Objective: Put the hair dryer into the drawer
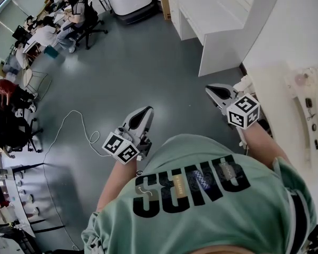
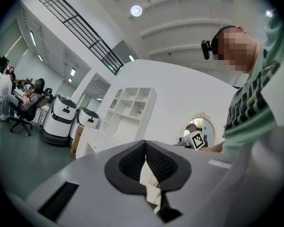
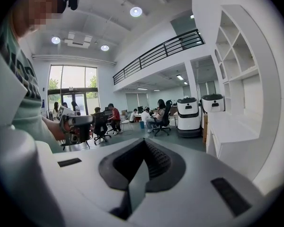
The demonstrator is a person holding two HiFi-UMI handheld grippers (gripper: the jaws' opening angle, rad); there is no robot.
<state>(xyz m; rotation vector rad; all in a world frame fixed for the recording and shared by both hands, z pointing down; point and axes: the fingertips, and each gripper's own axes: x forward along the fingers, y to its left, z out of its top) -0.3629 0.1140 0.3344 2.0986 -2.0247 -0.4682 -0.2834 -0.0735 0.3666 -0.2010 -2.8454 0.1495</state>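
Observation:
No hair dryer shows in any view. In the head view my left gripper [image 1: 143,114] and my right gripper [image 1: 217,92] are both held out over the grey floor, in front of the person's green shirt. Both point away from the body. The left gripper [image 2: 145,145] has its black pads touching at the tip, with nothing between them. The right gripper [image 3: 144,143] is shut and empty too. A white desk unit with drawer fronts [image 1: 204,15] stands ahead, with its drawers closed. Each gripper view shows the other gripper: the right one [image 2: 197,140] and the left one [image 3: 75,126].
A pale vanity top [image 1: 286,94] with small items lies at the right edge. White open shelves [image 3: 239,65] rise beside the desk. Two white robot bases [image 3: 199,112] are parked beyond. Seated people [image 1: 69,15] work at the far left. A white cable [image 1: 74,126] loops on the floor.

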